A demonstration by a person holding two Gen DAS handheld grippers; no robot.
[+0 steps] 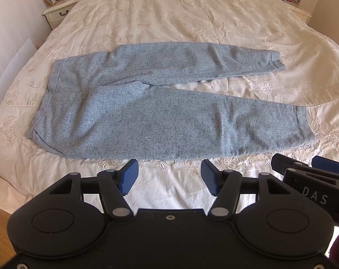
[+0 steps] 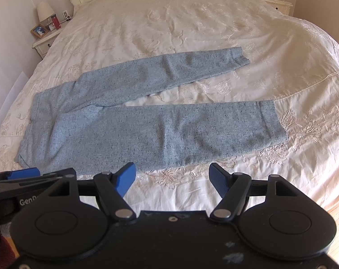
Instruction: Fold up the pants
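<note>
Left wrist: speckled pants (unfolded, flat)

The pants are soft matt knit cloth, pale blue flecked dark. The bedspread is cream cloth with a satin sheen and raised embroidery. Both grippers' bodies are matt black plastic; fingers ribbed blue

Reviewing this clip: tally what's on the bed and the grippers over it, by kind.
Pants (grey-blue, spread flat, unfolded): 1
Grippers, both open and empty: 2, left gripper, right gripper
Total: 3, over the bedspread
</note>
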